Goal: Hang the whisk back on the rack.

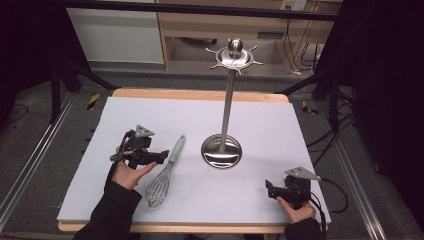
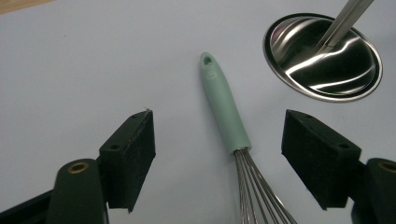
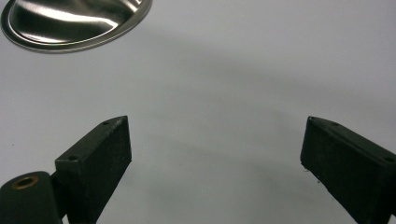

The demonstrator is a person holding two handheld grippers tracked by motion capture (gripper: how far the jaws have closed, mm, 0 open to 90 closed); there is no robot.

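A whisk (image 1: 167,170) with a mint-green handle and a wire head lies flat on the white mat (image 1: 280,125), left of centre, handle pointing away from me. My left gripper (image 1: 161,156) hovers just left of the handle. In the left gripper view the whisk (image 2: 224,105) lies between the open jaws of the left gripper (image 2: 219,135), and neither pad touches it. My right gripper (image 1: 270,189) rests near the mat's front right corner. Its jaws stand open over bare mat in the right gripper view (image 3: 215,140).
A steel utensil stand (image 1: 227,105) rises from a round dish base (image 1: 221,151) at mid-table, with a hooked crown (image 1: 235,56) on top. Its base (image 2: 322,58) lies beyond the whisk handle and shows as a shiny base rim (image 3: 70,23) far ahead of the right jaws.
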